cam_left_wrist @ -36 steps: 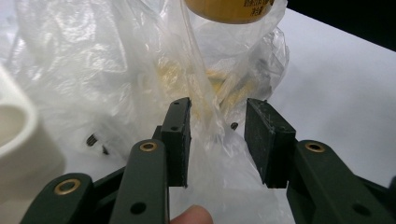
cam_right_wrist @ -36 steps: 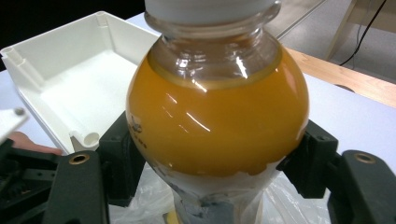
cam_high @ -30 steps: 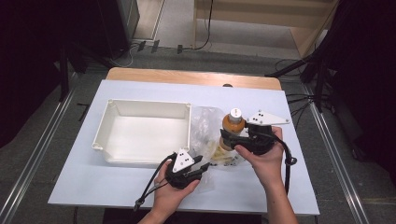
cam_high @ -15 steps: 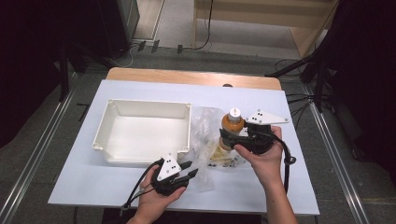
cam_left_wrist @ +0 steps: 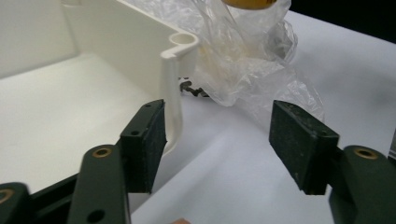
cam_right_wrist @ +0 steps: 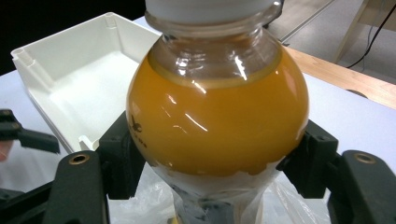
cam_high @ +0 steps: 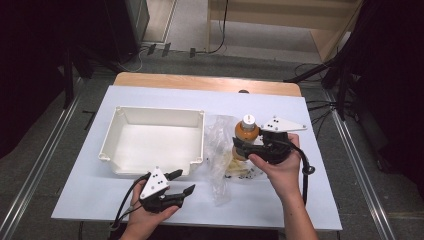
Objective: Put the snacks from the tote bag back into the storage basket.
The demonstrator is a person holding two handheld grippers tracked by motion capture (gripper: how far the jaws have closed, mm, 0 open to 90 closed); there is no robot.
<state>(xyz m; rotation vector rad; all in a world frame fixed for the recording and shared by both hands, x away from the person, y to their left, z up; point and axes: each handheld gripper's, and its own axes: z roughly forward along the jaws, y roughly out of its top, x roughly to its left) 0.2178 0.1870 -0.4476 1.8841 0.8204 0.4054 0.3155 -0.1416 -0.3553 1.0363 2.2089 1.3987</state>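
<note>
White tray (cam_high: 112,150) is taken as landmark. Just below its near right corner, the left gripper (cam_high: 181,183) is held over bare table; its jaws have just been opening and are seen apart, nothing between them. Right of the tray, crumpled clear plastic bag (cam_high: 218,150) is laid. Further right, the orange juice bottle (cam_high: 246,133) is kept upright, clamped by the right gripper (cam_high: 245,148).
</note>
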